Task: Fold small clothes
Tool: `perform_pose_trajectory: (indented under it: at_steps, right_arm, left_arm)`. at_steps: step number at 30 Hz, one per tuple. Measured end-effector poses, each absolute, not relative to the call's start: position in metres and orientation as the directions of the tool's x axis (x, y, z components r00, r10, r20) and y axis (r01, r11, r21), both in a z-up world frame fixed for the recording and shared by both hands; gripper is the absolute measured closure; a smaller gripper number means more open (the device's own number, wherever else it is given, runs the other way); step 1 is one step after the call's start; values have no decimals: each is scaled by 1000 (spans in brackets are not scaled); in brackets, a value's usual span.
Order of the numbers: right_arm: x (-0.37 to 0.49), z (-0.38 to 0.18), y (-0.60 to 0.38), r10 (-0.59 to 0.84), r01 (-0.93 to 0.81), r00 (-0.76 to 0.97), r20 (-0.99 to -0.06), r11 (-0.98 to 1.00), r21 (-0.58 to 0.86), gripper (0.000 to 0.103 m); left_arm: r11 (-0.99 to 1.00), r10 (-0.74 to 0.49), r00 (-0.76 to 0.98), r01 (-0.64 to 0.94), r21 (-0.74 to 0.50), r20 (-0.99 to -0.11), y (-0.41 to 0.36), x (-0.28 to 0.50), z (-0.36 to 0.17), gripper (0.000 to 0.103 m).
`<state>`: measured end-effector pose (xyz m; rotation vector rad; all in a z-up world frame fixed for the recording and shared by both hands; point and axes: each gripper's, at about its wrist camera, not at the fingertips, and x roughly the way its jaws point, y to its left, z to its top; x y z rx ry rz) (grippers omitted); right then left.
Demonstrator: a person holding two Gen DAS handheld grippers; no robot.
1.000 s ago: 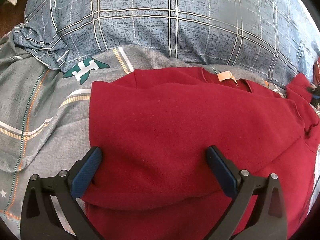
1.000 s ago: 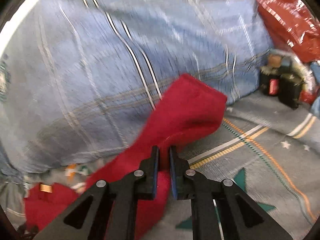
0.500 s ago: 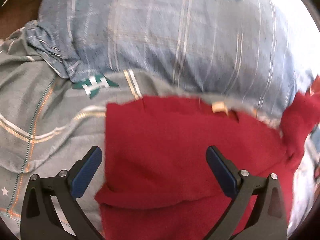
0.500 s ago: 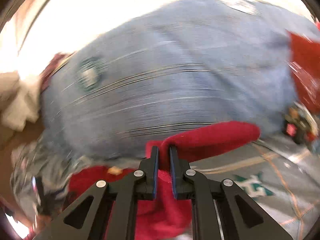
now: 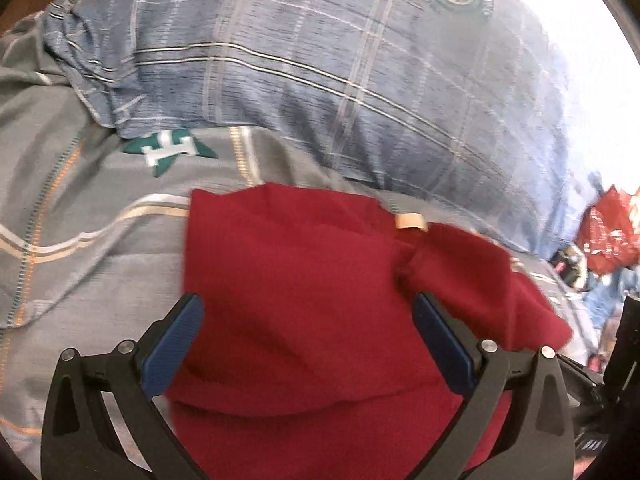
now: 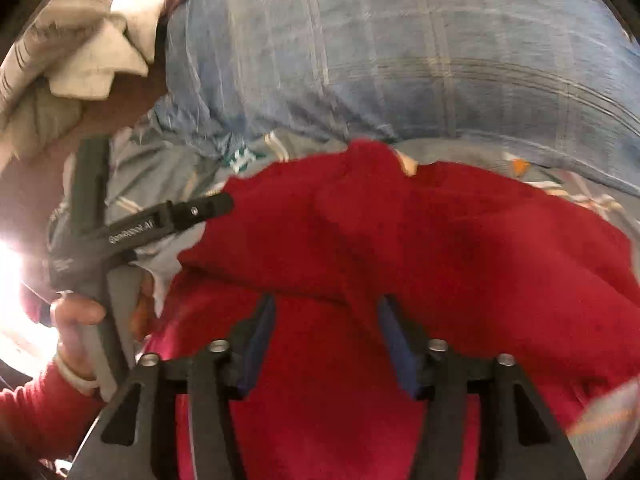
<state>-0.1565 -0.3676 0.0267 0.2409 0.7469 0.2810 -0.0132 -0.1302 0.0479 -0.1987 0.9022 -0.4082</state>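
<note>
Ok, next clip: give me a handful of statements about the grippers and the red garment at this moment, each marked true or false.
1. The right gripper is clamped on a sleeve. False: its jaws stand apart above the red garment, holding nothing.
2. The left gripper is open. True.
3. The red garment lies on a grey patterned bedsheet. True.
4. A green pillow sits behind the garment. False: the pillow is blue plaid.
5. A tan neck label shows at the garment's far edge. True.
6. The right sleeve is spread flat out to the side. False: it lies folded across the garment's body.
</note>
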Motion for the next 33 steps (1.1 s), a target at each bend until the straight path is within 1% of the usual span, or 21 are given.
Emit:
perform_pose_trajectory:
  at_steps: [3, 6, 8, 9, 12, 14, 16, 17, 18, 19, 20, 21, 23, 26, 29, 30, 31, 32, 33]
  right_arm:
    - [-171, 37, -395, 297, -112, 763, -575, 936, 334, 34]
    - [-177, 45, -431, 271, -43, 819, -506, 908, 416, 31]
    - [-178, 44, -452, 275, -13, 826, -492, 882, 470, 31]
    - [-178, 44, -461, 266, 0, 831, -488, 878, 480, 31]
    - [-181, 48, -477, 213, 38, 845, -491, 891, 453, 31]
    - [-186, 54, -488, 169, 60, 860, -481, 903, 425, 30]
    - [-189, 58, -498, 150, 74, 872, -466, 900, 430, 30]
    - [-191, 60, -507, 146, 88, 880, -452, 885, 457, 30]
    - [-190, 59, -513, 150, 93, 884, -442, 871, 483, 30]
    - [-190, 58, -518, 150, 101, 888, -434, 857, 504, 30]
    - [-192, 58, -523, 141, 116, 891, -431, 848, 517, 30]
    - [-193, 58, -526, 130, 127, 894, -429, 845, 520, 30]
    - [-197, 60, -530, 104, 143, 899, -424, 847, 512, 30]
    - [-202, 63, -535, 96, 143, 910, -403, 840, 523, 30]
    - [-202, 61, -538, 112, 141, 909, -400, 824, 549, 29]
    - [-201, 60, -538, 115, 142, 908, -403, 821, 554, 29]
    - [-200, 59, -538, 116, 144, 906, -406, 819, 555, 29]
    - [-198, 58, -537, 122, 144, 902, -413, 819, 556, 29]
    - [-197, 57, -536, 127, 141, 900, -418, 820, 554, 29]
  left_arm:
    - [896, -441, 511, 304, -325, -738, -144, -18, 44, 0]
    - [896, -432, 513, 337, -289, -742, -163, -27, 46, 0]
    - [895, -426, 514, 358, -265, -745, -178, -28, 47, 0]
    - [898, -418, 520, 362, -251, -745, -188, -25, 49, 3]
    - [910, -395, 531, 337, -241, -750, -212, -4, 50, 3]
    - [905, -398, 515, 355, -234, -759, -228, 7, 49, 3]
    - [904, -366, 505, 394, -168, -781, -249, 13, 46, 3]
    - [900, -356, 506, 411, -142, -786, -257, 14, 45, 7]
    - [892, -359, 502, 434, -130, -787, -264, 15, 45, 32]
    - [887, -360, 499, 444, -123, -788, -269, 16, 46, 56]
    - [887, -352, 490, 445, -118, -798, -272, 18, 47, 99]
    - [888, -348, 482, 445, -117, -804, -274, 20, 49, 103]
    - [868, -398, 475, 472, -154, -785, -273, 20, 54, 103]
    - [865, -393, 505, 486, -123, -768, -263, 11, 69, 103]
    - [853, -443, 514, 493, -170, -734, -249, 12, 84, 103]
    - [855, -449, 516, 487, -182, -730, -245, 16, 86, 92]
    - [857, -449, 505, 477, -195, -737, -243, 21, 85, 75]
    - [857, -450, 482, 471, -210, -752, -243, 25, 83, 23]
    - [851, -472, 451, 459, -256, -758, -242, 33, 77, 4]
